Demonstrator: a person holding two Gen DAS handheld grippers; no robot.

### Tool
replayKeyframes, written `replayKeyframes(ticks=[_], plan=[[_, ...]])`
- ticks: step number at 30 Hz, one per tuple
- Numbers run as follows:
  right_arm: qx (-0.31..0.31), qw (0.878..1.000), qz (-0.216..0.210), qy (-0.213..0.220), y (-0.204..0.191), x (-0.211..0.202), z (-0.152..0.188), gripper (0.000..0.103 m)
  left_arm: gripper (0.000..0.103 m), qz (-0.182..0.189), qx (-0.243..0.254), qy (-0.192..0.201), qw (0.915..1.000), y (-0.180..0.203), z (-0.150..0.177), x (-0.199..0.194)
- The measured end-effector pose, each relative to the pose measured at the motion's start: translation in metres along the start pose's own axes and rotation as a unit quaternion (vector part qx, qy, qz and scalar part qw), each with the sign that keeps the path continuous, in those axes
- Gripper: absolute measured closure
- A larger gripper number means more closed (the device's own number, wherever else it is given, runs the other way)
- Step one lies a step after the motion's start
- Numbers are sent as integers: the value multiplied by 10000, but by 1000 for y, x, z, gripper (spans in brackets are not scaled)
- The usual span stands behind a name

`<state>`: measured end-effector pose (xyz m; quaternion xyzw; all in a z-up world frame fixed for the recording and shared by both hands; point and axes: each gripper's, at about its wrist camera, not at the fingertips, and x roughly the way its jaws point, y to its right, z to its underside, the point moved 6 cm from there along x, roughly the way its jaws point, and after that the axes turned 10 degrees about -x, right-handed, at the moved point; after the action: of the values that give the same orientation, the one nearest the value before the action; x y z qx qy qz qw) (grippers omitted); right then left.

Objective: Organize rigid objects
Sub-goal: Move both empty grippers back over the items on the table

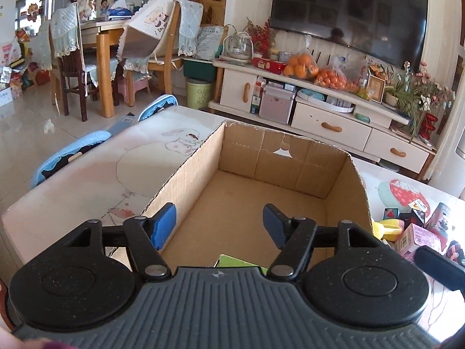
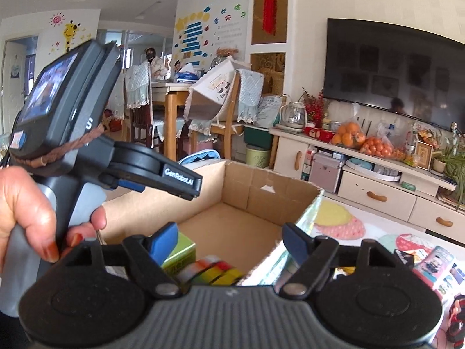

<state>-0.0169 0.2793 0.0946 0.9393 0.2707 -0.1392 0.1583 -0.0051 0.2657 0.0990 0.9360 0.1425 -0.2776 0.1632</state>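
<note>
An open cardboard box (image 1: 290,157) stands on the low table; it also shows in the right wrist view (image 2: 261,195). My left gripper (image 1: 219,226) is open and empty above the box's near end, over a green box (image 1: 241,261) lying inside. My right gripper (image 2: 229,241) is open and empty above the box's near right corner. Below it in the box lie a green box (image 2: 180,253) and a multicoloured cube (image 2: 212,270). The left gripper's body (image 2: 87,133) and the hand holding it fill the left of the right wrist view.
Small boxes and toys (image 1: 418,226) lie on the table right of the cardboard box, also in the right wrist view (image 2: 436,264). The table (image 1: 87,180) has a printed top. Blue stools (image 1: 64,154) stand beyond its left edge. A TV cabinet (image 1: 334,116) stands behind.
</note>
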Motion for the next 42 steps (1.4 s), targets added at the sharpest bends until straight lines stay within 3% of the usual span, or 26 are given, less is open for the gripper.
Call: replayKeyframes(ticks=[8, 20, 34, 42], plan=[[37, 9988, 495, -5, 17, -11, 8, 12, 1, 192, 95, 246, 9995, 8, 1, -1], [494, 9941, 945, -218, 41, -24, 36, 9, 0, 365, 485, 1205, 9909, 27, 10, -14], [945, 9856, 1316, -485, 80, -35, 73, 9, 0, -57, 728, 1458, 9866, 32, 12, -7], [1066, 9795, 1621, -538, 103, -44, 89, 9, 0, -96, 686, 1305, 9890, 24, 16, -10]])
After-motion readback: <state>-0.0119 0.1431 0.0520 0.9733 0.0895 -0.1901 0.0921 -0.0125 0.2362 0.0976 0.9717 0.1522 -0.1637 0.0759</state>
